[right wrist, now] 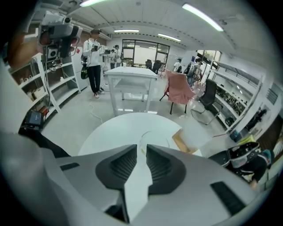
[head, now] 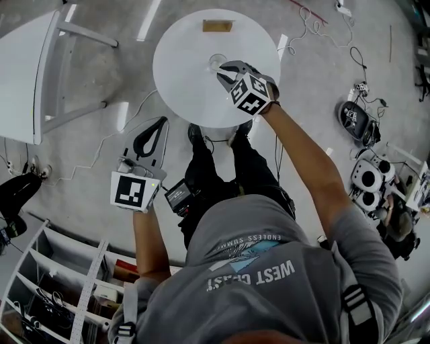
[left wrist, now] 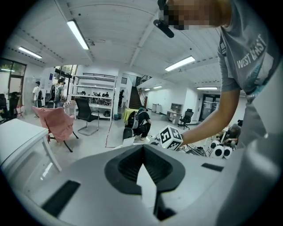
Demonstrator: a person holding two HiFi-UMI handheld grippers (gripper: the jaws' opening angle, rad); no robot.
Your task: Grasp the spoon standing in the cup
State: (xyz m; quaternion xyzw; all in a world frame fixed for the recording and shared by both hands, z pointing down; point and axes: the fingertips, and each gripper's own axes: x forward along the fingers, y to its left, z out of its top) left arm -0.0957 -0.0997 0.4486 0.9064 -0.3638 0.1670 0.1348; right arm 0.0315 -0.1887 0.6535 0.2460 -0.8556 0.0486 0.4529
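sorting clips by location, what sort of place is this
Probably a robotics lab or open workshop: a bare concrete floor with loose cables, shelving racks along the wall, and an office chair and a round white table under ceiling strip lights.

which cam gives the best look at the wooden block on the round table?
Head view: the wooden block lies whole and unobstructed near the far edge of the round table. The right gripper view shows only part of it, cut off by a jaw. The left gripper view doesn't show it.
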